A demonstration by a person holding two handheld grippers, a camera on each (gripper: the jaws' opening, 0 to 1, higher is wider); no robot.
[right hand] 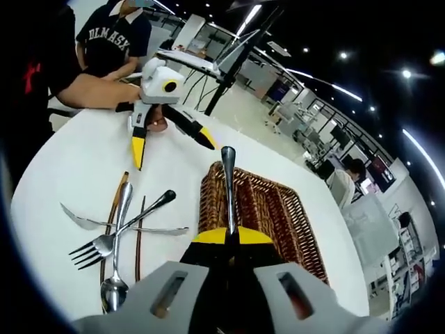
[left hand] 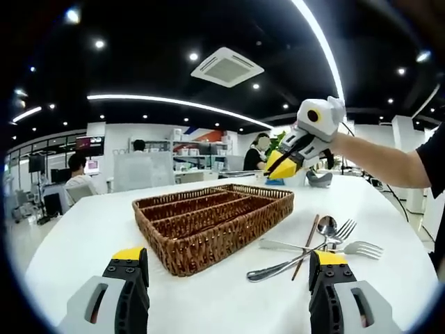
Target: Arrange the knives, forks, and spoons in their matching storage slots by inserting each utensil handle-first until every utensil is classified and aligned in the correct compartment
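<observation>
Utensil (right hand: 228,188) pinched in closed right tool (right hand: 229,240) above wicker tray (right hand: 278,209); left tool (left hand: 229,268) wide open.

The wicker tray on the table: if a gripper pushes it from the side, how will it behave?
The wicker tray looks woven and carries no utensils, so it is probably light and would slide on the smooth white table rather than tip, since it sits low and wide. Its walls may flex slightly. Pushed toward the utensil pile, it could scatter the pieces.
</observation>
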